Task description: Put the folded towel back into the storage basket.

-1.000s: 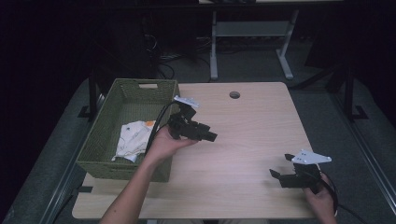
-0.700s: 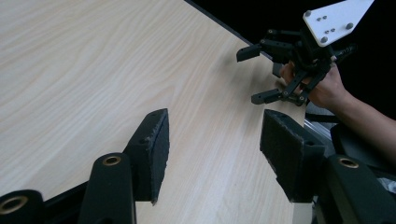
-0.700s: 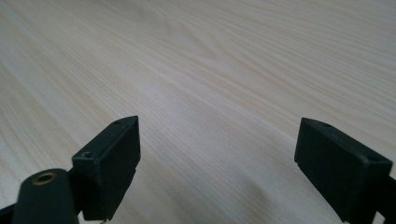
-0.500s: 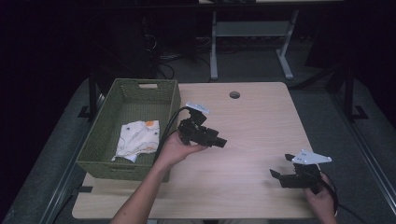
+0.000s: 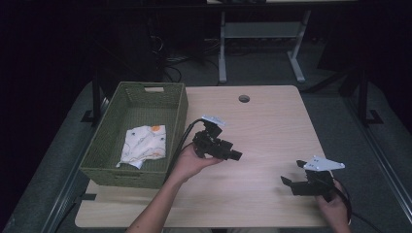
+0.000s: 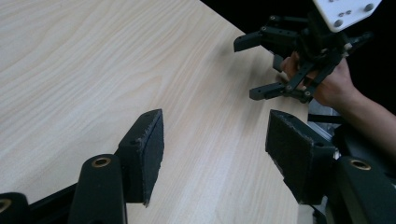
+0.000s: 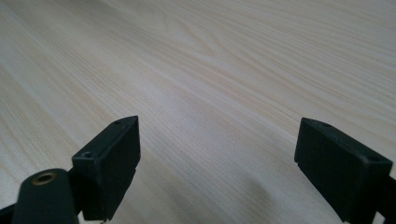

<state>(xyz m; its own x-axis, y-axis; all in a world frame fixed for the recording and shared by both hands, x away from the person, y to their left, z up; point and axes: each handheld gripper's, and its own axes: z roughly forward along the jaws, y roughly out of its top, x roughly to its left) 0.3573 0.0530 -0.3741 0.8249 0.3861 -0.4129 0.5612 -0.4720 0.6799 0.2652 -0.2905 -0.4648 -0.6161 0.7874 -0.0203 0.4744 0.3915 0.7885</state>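
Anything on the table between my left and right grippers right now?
No. Between the left gripper and the right gripper the high view shows only bare table.

Dim room, grey floor (image 5: 262, 73), white desk frame (image 5: 257, 29) behind

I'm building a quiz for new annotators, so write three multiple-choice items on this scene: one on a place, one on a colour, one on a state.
1. Where does the folded cloth lie?
A. In the woven basket
B. On the bare tabletop
C. Between a gripper's jaws

2. What colour is the basket?
A. Red
B. Green
C. White

3. How do the jaws of the left hand-held gripper stand?
A. Shut on the cloth
C. Shut on nothing
B. Open and empty

Answers: 1 A, the cloth rests on the floor of the basket at the table's left. 2 B, its woven walls are green. 3 B, the left hand-held gripper shows bare wood between its spread pads.
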